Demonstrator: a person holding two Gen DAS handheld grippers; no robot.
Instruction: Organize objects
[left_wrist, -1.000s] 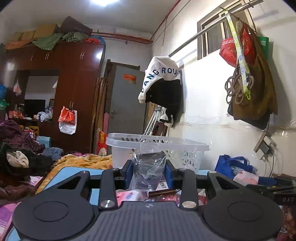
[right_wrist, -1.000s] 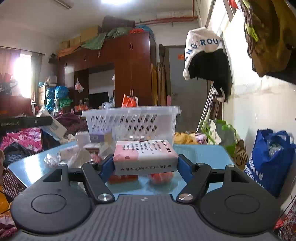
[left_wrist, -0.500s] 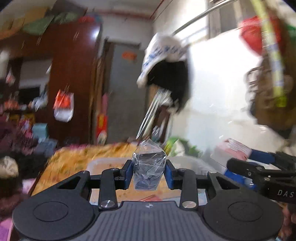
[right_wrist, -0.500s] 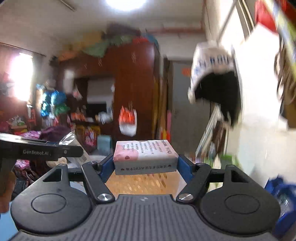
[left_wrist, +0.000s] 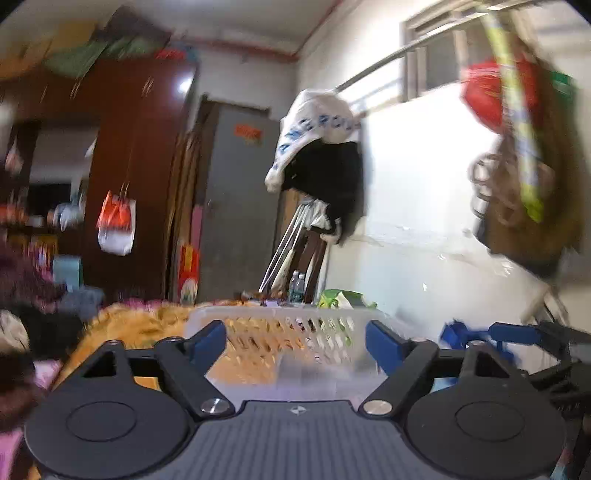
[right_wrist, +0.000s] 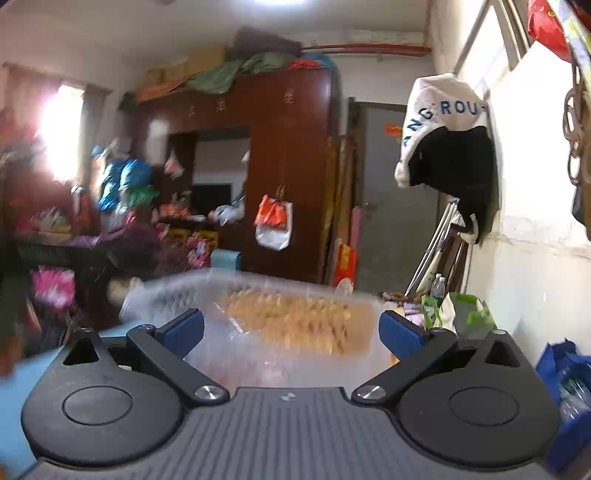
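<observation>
A white perforated plastic basket stands right in front of my left gripper, which is open and empty above the near rim. The same basket is blurred in the right wrist view, just ahead of my right gripper, which is also open and empty. The clear plastic packet and the pink-and-white box I held are not visible in either view. My right gripper's blue-tipped fingers show at the right edge of the left wrist view.
A blue tabletop lies under the basket. A blue bag sits low at the right by the white wall. A brown wardrobe and grey door stand behind. Orange bedding lies beyond the table.
Both grippers moved forward over the basket and opened. The plastic packet has left the left gripper and the pink-and-white box has left the right gripper.
</observation>
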